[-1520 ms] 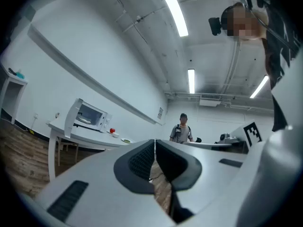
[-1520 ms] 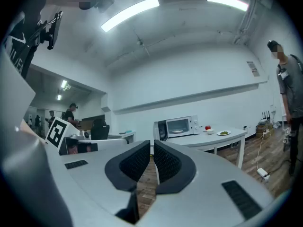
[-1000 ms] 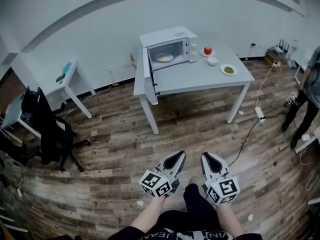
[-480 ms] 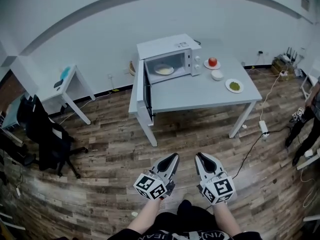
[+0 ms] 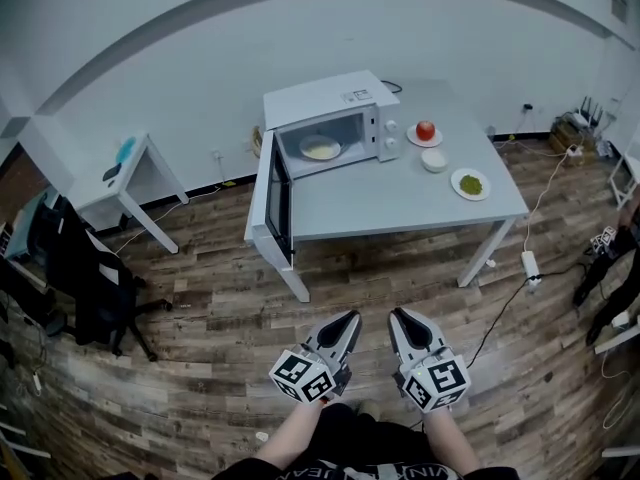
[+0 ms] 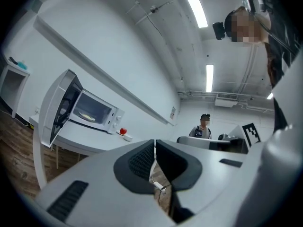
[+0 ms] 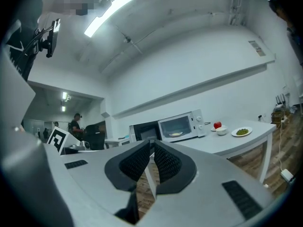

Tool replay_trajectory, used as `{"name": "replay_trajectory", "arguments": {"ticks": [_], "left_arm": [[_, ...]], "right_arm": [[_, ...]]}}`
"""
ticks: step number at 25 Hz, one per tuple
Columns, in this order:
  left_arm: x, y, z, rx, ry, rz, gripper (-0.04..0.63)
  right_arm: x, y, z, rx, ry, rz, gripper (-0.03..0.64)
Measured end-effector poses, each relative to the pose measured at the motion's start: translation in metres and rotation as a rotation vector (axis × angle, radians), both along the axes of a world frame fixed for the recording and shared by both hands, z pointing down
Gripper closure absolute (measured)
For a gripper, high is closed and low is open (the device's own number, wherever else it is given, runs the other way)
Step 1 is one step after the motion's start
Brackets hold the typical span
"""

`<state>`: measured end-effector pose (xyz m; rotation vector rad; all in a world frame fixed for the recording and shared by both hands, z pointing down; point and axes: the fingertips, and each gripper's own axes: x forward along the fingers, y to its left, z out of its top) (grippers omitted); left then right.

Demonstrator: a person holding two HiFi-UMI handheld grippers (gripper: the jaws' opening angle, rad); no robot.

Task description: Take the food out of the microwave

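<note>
Left gripper (image 5: 346, 319) and right gripper (image 5: 397, 315) side by side at near centre, both jaw pairs pressed together and empty, wooden floor (image 5: 200, 308) beyond, grey table (image 5: 400, 196) farther, white microwave (image 5: 322, 102) on its far left, door (image 5: 272, 200) swung open, plate of food (image 5: 320, 149) inside, well apart from both grippers.

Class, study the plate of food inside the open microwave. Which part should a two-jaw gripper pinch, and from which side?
Probably the front rim of the plate, coming level through the open front of the microwave. The plate lies flat and shallow, so only its edge offers a pinch; walls close every other side, and the door stands swung clear to the left.
</note>
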<state>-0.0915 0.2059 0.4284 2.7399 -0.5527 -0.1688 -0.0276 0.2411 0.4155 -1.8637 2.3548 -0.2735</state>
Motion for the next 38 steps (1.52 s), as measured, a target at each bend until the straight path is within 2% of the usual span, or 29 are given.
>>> {"name": "replay_trajectory", "arguments": {"ticks": [9, 16, 24, 38], "left_arm": [[0.013, -0.017, 0.016, -0.033, -0.042, -0.027, 0.578], [0.044, -0.043, 0.024, -0.040, -0.047, 0.004, 0.578], [0.077, -0.099, 0.024, -0.054, -0.039, -0.015, 0.578], [0.102, -0.202, 0.026, -0.093, 0.006, -0.096, 0.578]], "right_arm": [[0.015, -0.012, 0.015, -0.022, -0.024, -0.013, 0.569], [0.040, -0.037, 0.022, -0.030, -0.024, 0.007, 0.569], [0.071, -0.099, 0.026, -0.059, -0.031, -0.009, 0.569], [0.083, -0.214, 0.024, -0.099, 0.026, -0.131, 0.568]]}}
